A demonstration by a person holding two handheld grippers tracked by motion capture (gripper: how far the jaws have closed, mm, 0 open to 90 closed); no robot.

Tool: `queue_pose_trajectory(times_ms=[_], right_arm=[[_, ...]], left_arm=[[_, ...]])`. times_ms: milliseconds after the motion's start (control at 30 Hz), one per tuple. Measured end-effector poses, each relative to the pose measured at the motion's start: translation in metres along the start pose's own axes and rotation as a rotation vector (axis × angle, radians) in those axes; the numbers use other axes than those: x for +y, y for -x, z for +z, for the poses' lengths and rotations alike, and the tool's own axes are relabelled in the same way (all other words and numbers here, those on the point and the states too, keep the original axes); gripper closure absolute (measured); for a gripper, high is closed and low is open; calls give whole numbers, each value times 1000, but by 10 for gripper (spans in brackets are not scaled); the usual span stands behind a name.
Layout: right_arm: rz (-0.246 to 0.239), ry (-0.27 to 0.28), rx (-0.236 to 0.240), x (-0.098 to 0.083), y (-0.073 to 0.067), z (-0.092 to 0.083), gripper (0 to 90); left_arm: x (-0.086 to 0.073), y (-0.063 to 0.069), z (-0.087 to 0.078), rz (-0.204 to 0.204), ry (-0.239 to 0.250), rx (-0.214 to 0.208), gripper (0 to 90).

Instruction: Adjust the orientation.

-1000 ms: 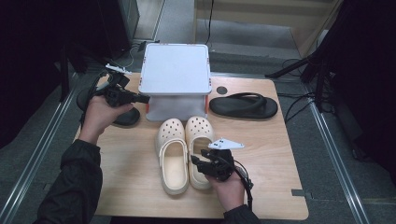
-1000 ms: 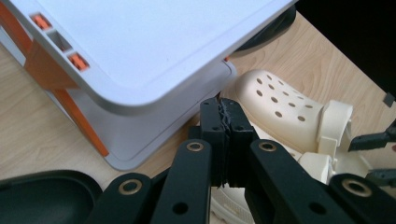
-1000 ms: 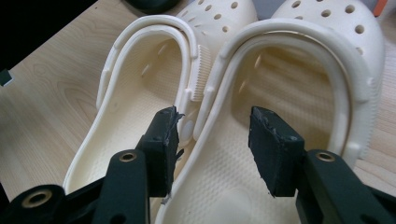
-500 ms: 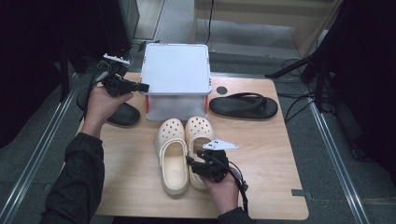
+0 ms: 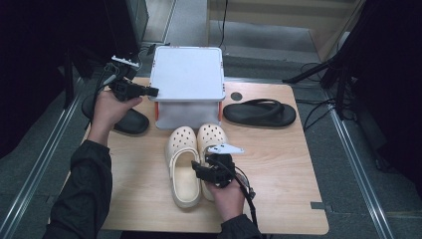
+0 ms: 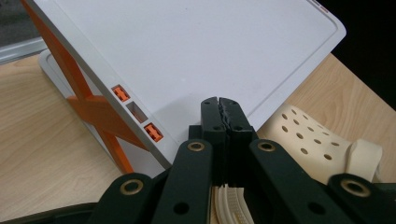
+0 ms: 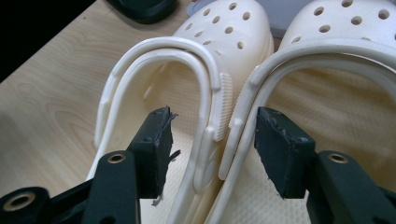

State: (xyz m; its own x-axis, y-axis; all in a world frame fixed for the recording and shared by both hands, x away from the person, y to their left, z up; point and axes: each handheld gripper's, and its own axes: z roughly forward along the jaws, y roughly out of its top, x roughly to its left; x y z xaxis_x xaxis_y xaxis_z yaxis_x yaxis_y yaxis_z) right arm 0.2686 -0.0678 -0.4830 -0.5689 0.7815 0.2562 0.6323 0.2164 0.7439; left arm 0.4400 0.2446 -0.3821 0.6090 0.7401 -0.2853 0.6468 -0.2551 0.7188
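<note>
Two jaws of your right gripper (image 7: 210, 140) have just been opening and now straddle the touching inner walls of the cream clogs (image 5: 196, 159), pads clear of them. You look set to pinch both together: ease forward, then squeeze. Your right hand (image 5: 226, 196) sits low behind their heels. Farther out, your left gripper (image 5: 144, 91) is shut and empty at the white box lid (image 5: 188, 72).

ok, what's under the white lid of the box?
Under the white lid sits a translucent bin with orange latches. Its contents are hidden by the lid and cloudy wall.
</note>
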Motion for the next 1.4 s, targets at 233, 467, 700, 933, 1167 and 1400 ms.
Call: queue_pose_trajectory(times_ms=[233, 467, 700, 933, 1167, 1400], right_arm=[[-4, -11, -50, 1, -2, -1, 457], [28, -37, -45, 0, 2, 11, 442], [63, -49, -48, 1, 5, 24, 500], [120, -51, -32, 2, 9, 22, 596], [103, -42, -54, 3, 13, 18, 649], [115, -18, -38, 9, 18, 9, 663]], left_arm=[[0, 2, 0, 11, -4, 15, 899], [-1, 3, 0, 6, 0, 13, 899], [-1, 3, 0, 9, 1, 12, 899], [-1, 3, 0, 9, 0, 9, 899], [-1, 3, 0, 8, 1, 11, 899], [-1, 3, 0, 7, 1, 12, 899]])
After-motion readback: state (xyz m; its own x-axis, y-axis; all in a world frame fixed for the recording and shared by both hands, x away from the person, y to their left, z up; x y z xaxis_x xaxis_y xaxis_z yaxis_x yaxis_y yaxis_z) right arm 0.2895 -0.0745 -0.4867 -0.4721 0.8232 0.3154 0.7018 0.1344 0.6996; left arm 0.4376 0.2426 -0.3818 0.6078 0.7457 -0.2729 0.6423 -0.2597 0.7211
